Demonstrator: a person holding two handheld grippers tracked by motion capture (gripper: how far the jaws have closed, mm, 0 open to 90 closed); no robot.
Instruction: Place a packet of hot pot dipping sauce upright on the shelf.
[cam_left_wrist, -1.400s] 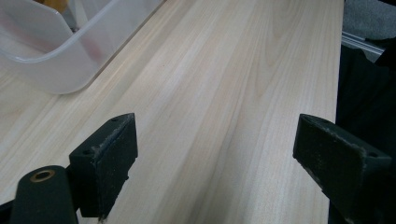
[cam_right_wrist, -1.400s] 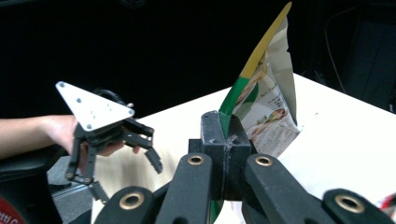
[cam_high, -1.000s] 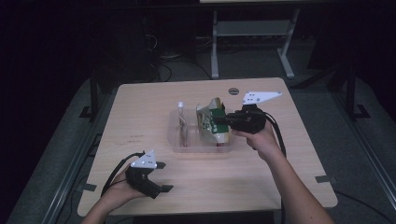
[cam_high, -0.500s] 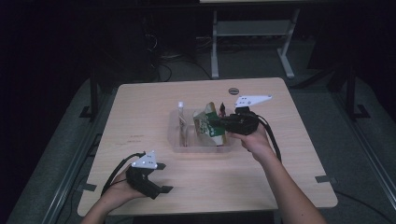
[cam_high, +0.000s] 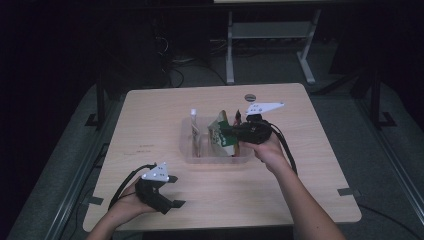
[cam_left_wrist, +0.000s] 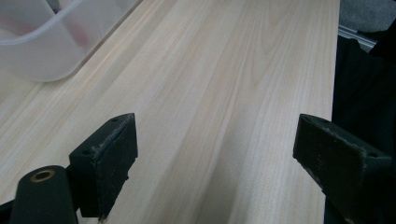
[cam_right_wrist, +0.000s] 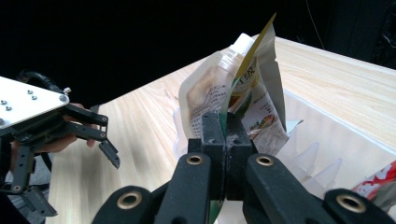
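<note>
Right gripper clamped on a green pouch over the bin.

The table (cam_high: 150, 115) carried a clear bin (cam_high: 192, 152) near its middle, closer to the far edge. The left gripper (cam_high: 172, 192) rested by the near left corner, jaws wide apart over bare wood. The right gripper (cam_high: 227, 132), jaws pressed together, pinched the pouch (cam_right_wrist: 254, 100) edge, holding it above the bin's right half beside a pale spouted pouch (cam_right_wrist: 208, 91).

From my seat the high view is dim and soft; only the wooden table (cam_high: 150, 125) catches light from above, and the room around it falls to black. Both gripper views are brighter and sharp, with dark backgrounds and soft shadows.
</note>
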